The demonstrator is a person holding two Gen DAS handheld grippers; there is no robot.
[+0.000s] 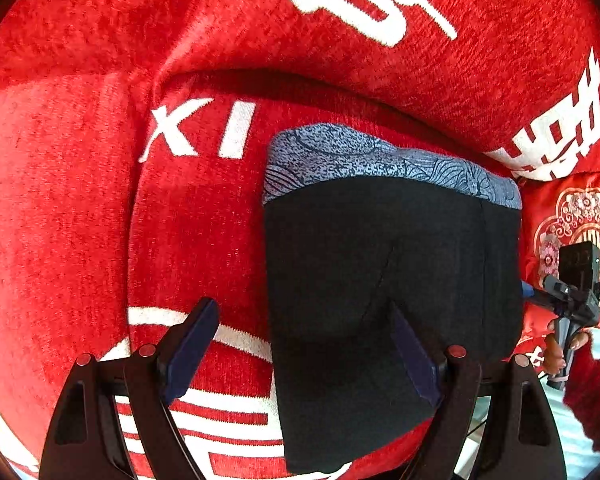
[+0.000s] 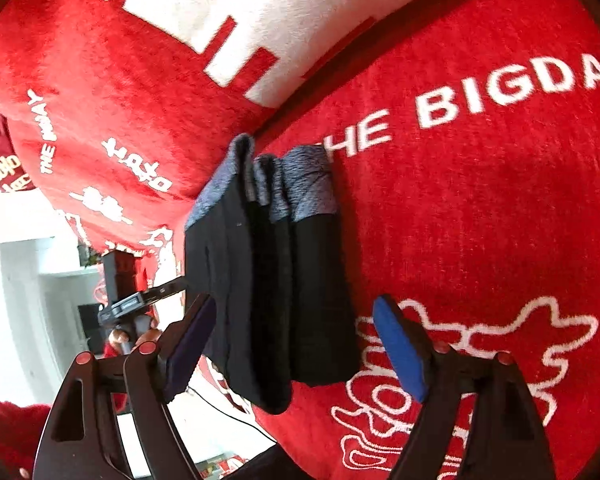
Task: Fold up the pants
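While both tools gape wide and grip nothing, the left gripper (image 1: 304, 344) hovers with one blue pad over the folded black pants with a grey-blue patterned waistband (image 1: 388, 264), its other pad above the red plush sofa cushion with white lettering (image 1: 196, 216). At three o'clock the right gripper (image 2: 296, 340) straddles the pants' edge, untouching.
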